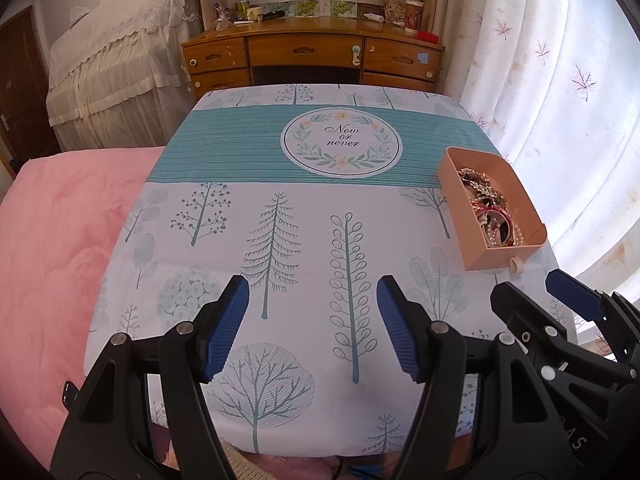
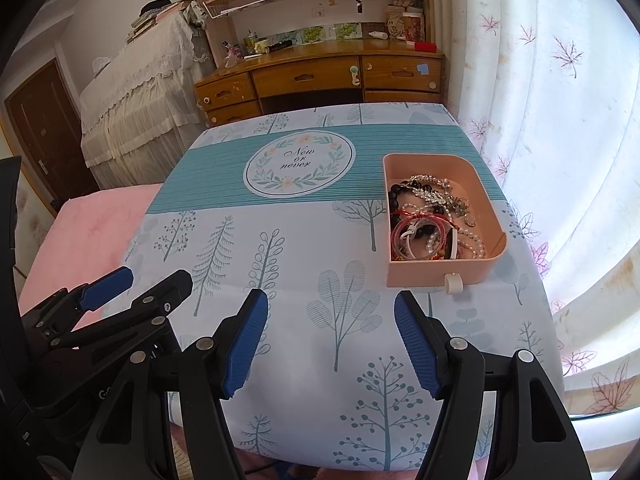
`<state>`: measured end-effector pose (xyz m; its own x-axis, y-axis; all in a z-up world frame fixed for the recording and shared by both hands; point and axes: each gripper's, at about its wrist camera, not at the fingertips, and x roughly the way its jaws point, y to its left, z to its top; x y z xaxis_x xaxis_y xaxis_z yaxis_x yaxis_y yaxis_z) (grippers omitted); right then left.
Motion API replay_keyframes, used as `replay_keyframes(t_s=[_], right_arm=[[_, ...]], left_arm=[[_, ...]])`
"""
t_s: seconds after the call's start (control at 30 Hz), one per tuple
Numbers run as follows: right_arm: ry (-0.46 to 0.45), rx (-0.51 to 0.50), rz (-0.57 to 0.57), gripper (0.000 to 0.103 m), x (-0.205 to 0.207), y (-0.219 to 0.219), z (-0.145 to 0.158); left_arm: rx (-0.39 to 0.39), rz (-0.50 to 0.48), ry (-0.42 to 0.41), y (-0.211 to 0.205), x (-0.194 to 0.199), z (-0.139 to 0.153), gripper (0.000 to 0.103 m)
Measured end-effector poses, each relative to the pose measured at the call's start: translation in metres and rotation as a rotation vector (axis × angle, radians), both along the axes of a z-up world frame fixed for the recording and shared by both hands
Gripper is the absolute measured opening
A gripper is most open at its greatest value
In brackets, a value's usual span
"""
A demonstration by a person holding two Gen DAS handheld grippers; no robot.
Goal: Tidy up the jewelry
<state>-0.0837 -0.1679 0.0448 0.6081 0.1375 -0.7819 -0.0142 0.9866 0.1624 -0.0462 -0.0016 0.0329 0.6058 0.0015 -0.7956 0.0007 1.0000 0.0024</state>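
Tangled jewelry (image 2: 432, 216), beads, pearls, red bangles, heaped in a peach tray (image 2: 440, 270) near the table's (image 2: 304, 248) right edge. Wide bare cloth left of it. Left tongs (image 1: 313, 328) and right tongs (image 2: 331, 340) gaping apart, empty, over the near edge.

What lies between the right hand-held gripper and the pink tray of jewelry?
Only bare tablecloth. In the right wrist view, the right hand-held gripper hangs open short of the pink tray, with nothing lying between them.
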Motion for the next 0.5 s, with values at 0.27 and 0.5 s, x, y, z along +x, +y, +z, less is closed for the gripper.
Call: replay_keyframes(t_s=[0.27,0.5], right_arm=[[0.004,-0.006,0.003,0.067,0.002,0.001,-0.002],[0.018,-0.019,0.022,0.067,0.007,0.009,-0.003]], left_arm=[[-0.011,0.005,0.005,0.007,0.0,-0.001,0.064],[-0.03,0.019,0.015,0.018,-0.001,-0.007,0.064]])
